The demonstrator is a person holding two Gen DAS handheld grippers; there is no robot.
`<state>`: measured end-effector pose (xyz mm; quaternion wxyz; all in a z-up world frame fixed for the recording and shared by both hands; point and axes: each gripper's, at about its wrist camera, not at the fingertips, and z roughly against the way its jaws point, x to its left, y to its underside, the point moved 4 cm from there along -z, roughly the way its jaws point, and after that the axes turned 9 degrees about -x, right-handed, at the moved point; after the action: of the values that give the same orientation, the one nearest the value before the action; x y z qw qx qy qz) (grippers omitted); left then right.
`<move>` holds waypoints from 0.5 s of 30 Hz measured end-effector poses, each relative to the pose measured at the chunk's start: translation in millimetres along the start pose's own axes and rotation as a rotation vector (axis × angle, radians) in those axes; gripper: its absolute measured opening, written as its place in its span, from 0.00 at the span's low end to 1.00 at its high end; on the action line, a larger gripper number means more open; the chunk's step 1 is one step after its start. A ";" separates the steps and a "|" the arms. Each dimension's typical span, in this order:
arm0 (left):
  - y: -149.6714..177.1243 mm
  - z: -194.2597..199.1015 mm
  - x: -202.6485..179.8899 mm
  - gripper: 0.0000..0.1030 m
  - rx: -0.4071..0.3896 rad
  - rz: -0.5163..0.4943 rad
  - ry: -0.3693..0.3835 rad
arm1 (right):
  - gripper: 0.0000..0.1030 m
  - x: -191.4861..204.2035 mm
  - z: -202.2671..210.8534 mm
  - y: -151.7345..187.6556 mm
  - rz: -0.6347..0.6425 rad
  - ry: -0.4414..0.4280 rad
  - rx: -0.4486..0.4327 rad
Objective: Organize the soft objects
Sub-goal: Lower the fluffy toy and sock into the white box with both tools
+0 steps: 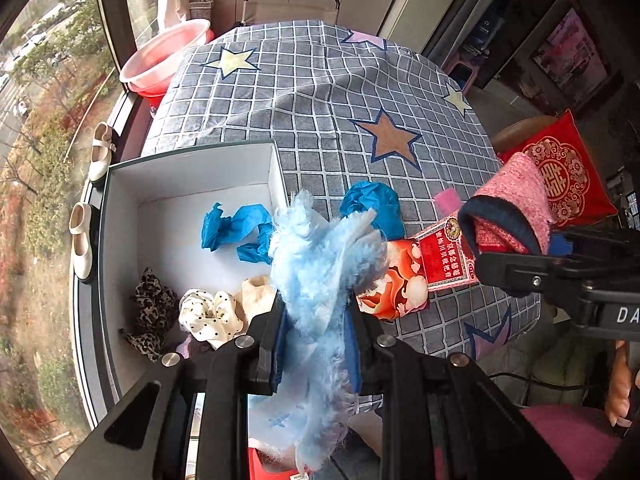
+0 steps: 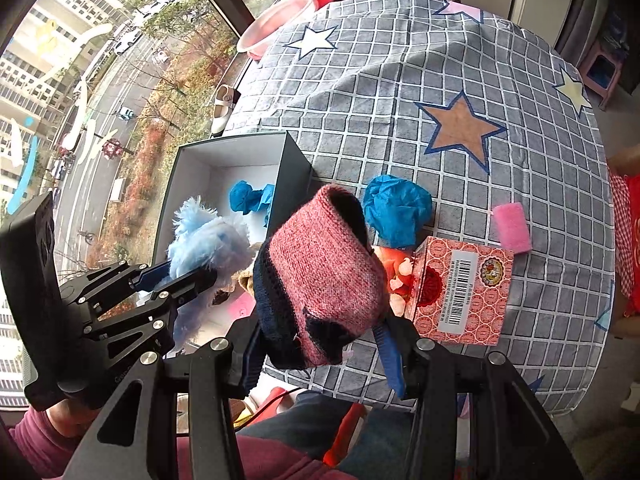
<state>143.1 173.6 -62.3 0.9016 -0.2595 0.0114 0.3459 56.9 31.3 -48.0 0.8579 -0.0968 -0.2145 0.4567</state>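
left tool (image 1: 316, 320) clamped on fluffy blue cloth (image 1: 324, 264) at box (image 1: 192, 168) near wall | right tool (image 2: 320, 344) clamped on knitted pink sock (image 2: 324, 276) over bench (image 2: 400, 100) near edge | far checked cloth bare

Table covered by a grey grid-pattern cloth (image 2: 400, 92) with stars printed on it. Directly on the cloth: an open box (image 1: 192, 172) with white inside at the near left edge; a crumpled blue wad (image 2: 398, 210) just right of the box; a small pink foam roll (image 2: 513, 227) further right; a red patterned carton (image 2: 460, 292) with barcode near the front; a red printed packet (image 1: 396, 284) touching the carton's left side.
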 end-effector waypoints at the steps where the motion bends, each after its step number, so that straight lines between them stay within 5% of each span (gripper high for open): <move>1: 2.1 1.6 2.8 0.26 -0.002 0.009 -0.003 | 0.48 3.7 -0.6 0.4 0.010 -0.002 0.002; 15: 32.1 14.3 34.2 0.26 -0.010 0.099 -0.052 | 0.48 47.5 -14.9 9.5 0.135 -0.028 0.049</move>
<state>146.6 221.6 -71.6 0.8820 -0.2540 -0.0009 0.3968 79.9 76.4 -51.4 0.8240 -0.0838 -0.2084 0.5201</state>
